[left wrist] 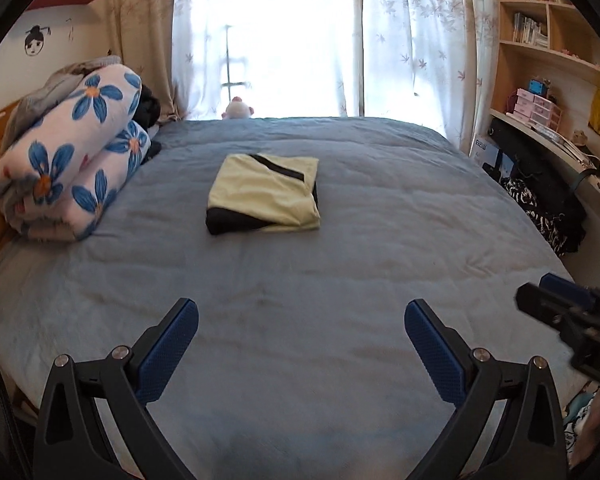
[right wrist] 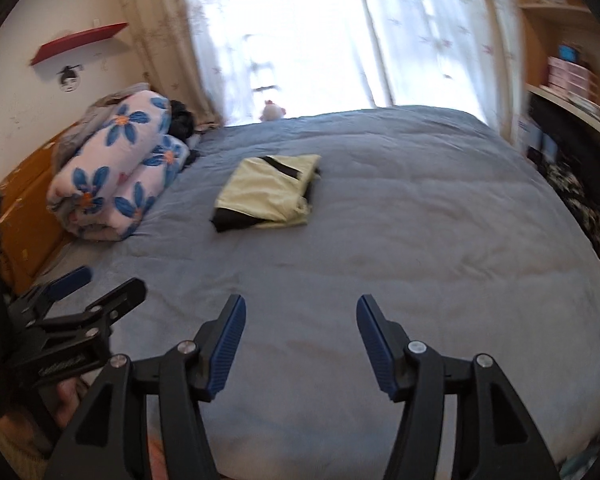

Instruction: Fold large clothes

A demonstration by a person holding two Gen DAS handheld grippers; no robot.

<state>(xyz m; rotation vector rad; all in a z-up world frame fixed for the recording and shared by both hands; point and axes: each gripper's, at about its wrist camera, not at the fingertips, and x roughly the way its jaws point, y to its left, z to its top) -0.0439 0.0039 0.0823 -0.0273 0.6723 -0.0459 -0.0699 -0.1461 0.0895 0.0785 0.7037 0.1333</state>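
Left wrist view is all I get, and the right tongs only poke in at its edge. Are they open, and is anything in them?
Observer: The right tongs are open, with only the blue bedcover showing between the pads.
Operator: Does the folded piece look tidy from that side?
Observer: The folded garment lies flat, but its right edge shows loose layers with black fabric peeking out.
Operator: How do my left tongs look from there?
Observer: The left tongs show side-on at the lower left, well short of the garment, with a hand visible under them.
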